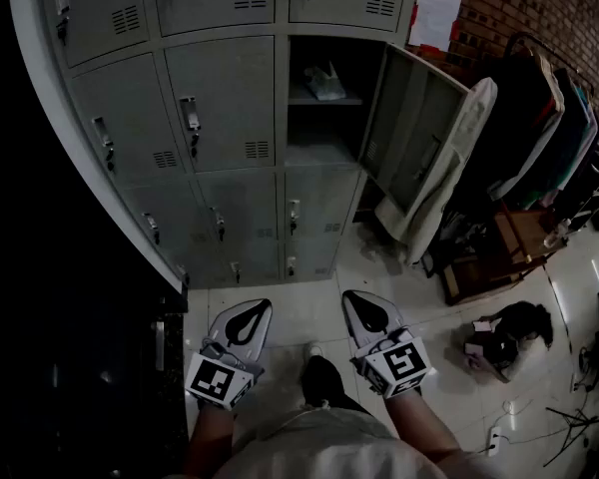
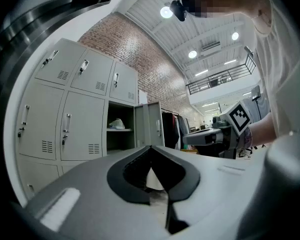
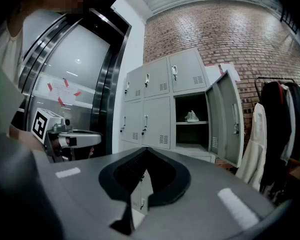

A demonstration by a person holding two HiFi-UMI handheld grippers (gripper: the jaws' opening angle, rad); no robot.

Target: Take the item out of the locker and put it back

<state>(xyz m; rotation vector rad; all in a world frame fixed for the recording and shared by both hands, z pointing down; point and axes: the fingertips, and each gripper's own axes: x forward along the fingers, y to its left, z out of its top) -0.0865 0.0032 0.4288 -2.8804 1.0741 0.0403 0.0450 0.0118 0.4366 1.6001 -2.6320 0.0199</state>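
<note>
Both the left gripper (image 1: pixel 261 306) and right gripper (image 1: pixel 350 297) are pinched together on nothing, well back from the locker (image 1: pixel 230 98). The pale item (image 1: pixel 324 83) sits on its upper shelf, beside the open door (image 1: pixel 411 133). Best bet: the person spreads one claw first, then reaches in level.

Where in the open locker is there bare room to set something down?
In the open grey metal locker, the lower bay is bare, bordered by the shelf above and the open door at right. That shelf holds a small white item. Right of the door is crowded: beige coat, clothes rack.
</note>
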